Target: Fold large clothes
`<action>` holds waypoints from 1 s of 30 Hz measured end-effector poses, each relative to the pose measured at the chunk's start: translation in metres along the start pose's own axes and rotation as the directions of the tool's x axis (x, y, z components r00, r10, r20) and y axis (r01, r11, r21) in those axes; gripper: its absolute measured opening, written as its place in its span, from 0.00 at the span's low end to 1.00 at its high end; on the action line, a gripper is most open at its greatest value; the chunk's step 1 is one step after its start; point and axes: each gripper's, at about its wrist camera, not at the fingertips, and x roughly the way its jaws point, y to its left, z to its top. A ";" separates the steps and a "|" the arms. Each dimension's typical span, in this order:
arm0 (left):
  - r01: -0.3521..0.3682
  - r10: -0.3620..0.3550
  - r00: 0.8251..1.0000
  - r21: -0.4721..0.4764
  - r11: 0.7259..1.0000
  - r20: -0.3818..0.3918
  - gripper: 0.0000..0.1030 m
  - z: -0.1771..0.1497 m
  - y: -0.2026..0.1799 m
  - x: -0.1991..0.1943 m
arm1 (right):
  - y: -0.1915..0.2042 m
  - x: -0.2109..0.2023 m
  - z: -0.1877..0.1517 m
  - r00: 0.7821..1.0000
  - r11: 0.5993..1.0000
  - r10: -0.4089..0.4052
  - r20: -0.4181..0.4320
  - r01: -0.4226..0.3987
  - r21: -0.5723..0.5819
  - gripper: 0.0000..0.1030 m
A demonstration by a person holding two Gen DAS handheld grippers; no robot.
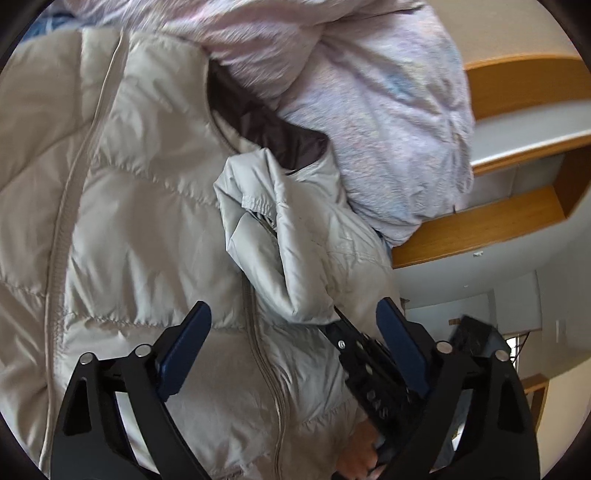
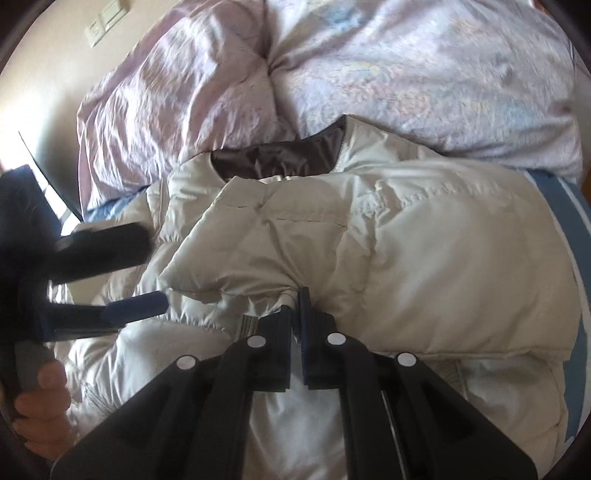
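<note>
A cream quilted puffer jacket (image 1: 140, 206) with a dark brown lining (image 1: 266, 125) lies spread on the bed; it also fills the right wrist view (image 2: 424, 240). My left gripper (image 1: 293, 325) is open and empty, hovering over the jacket's zipper beside a sleeve (image 1: 295, 258) folded over the body. My right gripper (image 2: 297, 299) is shut on the sleeve's edge (image 2: 258, 273), holding it over the jacket's front. The right gripper shows in the left wrist view (image 1: 369, 362), and the left gripper shows at the left of the right wrist view (image 2: 140, 269).
A crumpled pale pink duvet (image 2: 332, 74) lies beyond the jacket's collar. A blue striped sheet (image 2: 569, 206) shows at the right. A wooden shelf unit (image 1: 517, 147) stands beside the bed. A wall switch plate (image 2: 107, 22) is at the far left.
</note>
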 end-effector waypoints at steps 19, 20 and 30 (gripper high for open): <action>-0.312 0.302 0.946 0.072 0.948 0.117 0.17 -0.001 0.025 0.000 | 0.024 -0.011 0.018 0.987 0.985 -0.117 0.109 0.129 -0.113 0.50; -0.326 0.315 0.941 0.079 0.942 0.124 0.18 -0.002 0.024 0.000 | 0.022 -0.006 0.022 0.978 0.976 -0.175 0.111 0.187 -0.113 0.48; -0.421 0.399 0.897 0.091 0.903 0.189 0.21 -0.014 0.022 0.008 | 0.005 0.062 0.005 0.899 0.886 -0.438 0.025 0.436 -0.155 0.47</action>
